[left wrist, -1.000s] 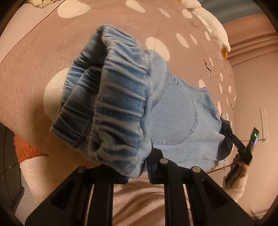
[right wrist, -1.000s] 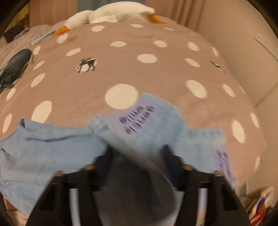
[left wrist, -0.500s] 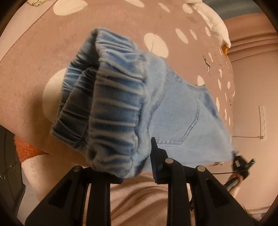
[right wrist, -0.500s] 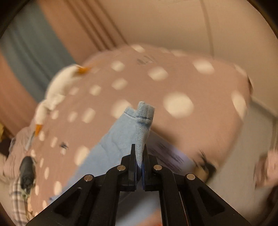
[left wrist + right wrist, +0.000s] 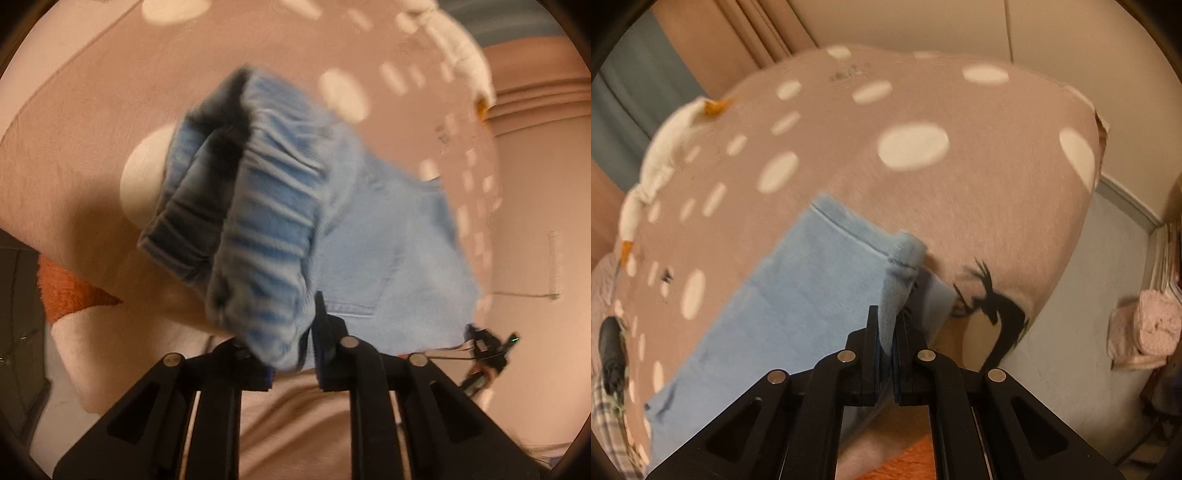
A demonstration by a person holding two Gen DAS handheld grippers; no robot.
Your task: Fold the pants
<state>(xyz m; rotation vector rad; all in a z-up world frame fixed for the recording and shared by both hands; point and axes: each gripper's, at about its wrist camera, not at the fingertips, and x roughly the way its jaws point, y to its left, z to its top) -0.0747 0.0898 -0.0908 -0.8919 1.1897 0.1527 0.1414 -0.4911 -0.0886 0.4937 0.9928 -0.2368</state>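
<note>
The left gripper is clamping the bunched elastic waistband of the pants, its jaws having just been closing a little further on the denim between them; the gathered band is bulging up and forward from the fingers, its dark inside showing on the side away from the pocket; the back pocket's stitching is lying just beyond the waistband, and the pale blue seat is spreading from there over the bedspread.

The right gripper is pinching a narrow fold of a leg hem, jaws nearly together with only the thin cloth between; the hem corner is standing up from the fingertips; the rest of the leg is lying flat on the bedspread, running away from the hem toward the near edge of the bed.

Around the pants, the bedspread is showing brown with cream dots; a black deer print is sitting just beside the held hem; a white plush toy with orange tips is lying along the far edge of the bedspread, well apart from the pants; in the left wrist view, the other gripper is appearing small and blurred at the far corner of the pants.
</note>
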